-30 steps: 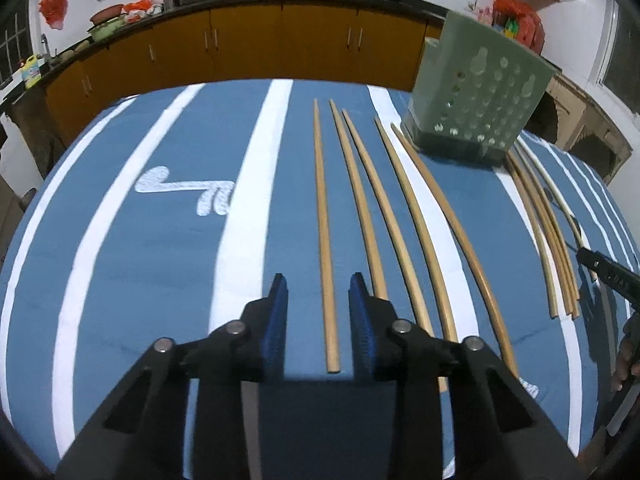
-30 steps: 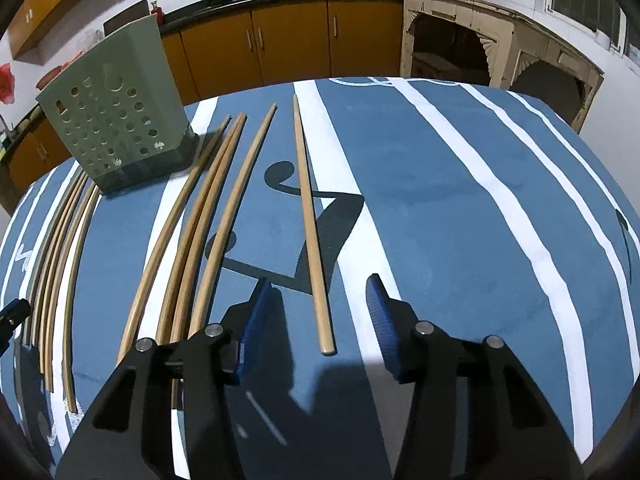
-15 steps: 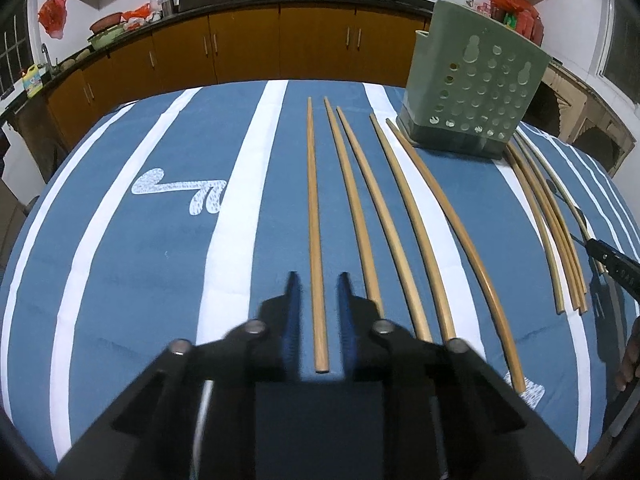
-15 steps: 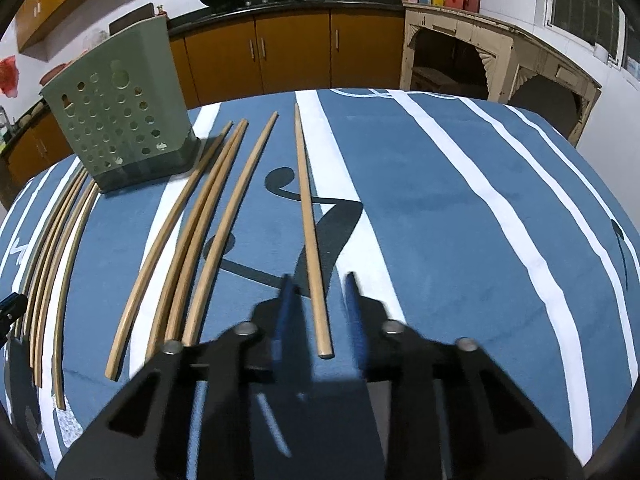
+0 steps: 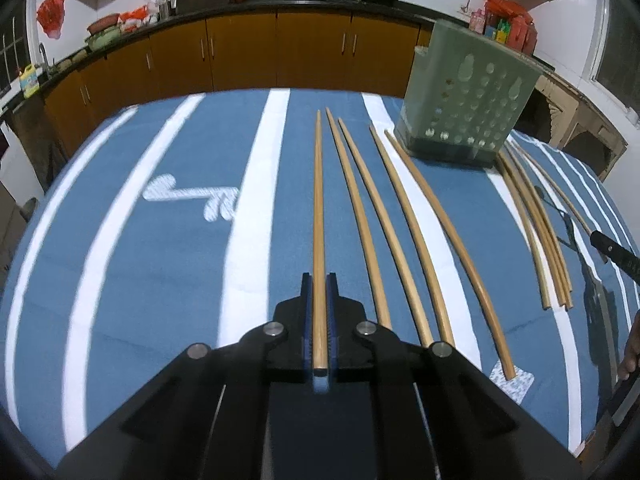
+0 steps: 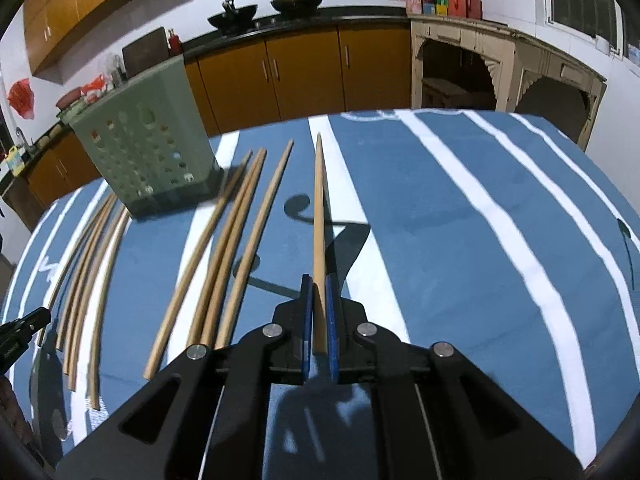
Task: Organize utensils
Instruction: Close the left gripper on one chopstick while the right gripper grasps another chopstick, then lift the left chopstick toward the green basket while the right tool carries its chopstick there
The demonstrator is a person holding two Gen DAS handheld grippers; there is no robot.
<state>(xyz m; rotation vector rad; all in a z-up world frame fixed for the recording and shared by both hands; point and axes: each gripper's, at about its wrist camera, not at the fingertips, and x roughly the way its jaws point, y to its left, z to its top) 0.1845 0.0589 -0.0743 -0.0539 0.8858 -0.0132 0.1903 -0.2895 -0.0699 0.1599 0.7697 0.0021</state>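
Pickup step: left gripper (image 5: pixel 319 280) and right gripper (image 6: pixel 317 280) fingers each clamped on one chopstick (image 5: pixel 319 216) (image 6: pixel 319 216) above striped counter (image 5: pixel 192 248); next, presumably, tip-down transfer into green perforated holder (image 5: pixel 468 116).

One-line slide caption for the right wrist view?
Right gripper shut on one chopstick; other chopsticks beside the green holder.

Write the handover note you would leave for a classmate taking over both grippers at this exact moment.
Left gripper: shut on a chopstick.
Right gripper: shut on another chopstick, tip lifted off the cloth.
Green holder: upright at the far side of the table.
Done: both sticks gripped. None visibly in the holder.
Left: drop both in, then collect the loose chopsticks lying either side of the holder.
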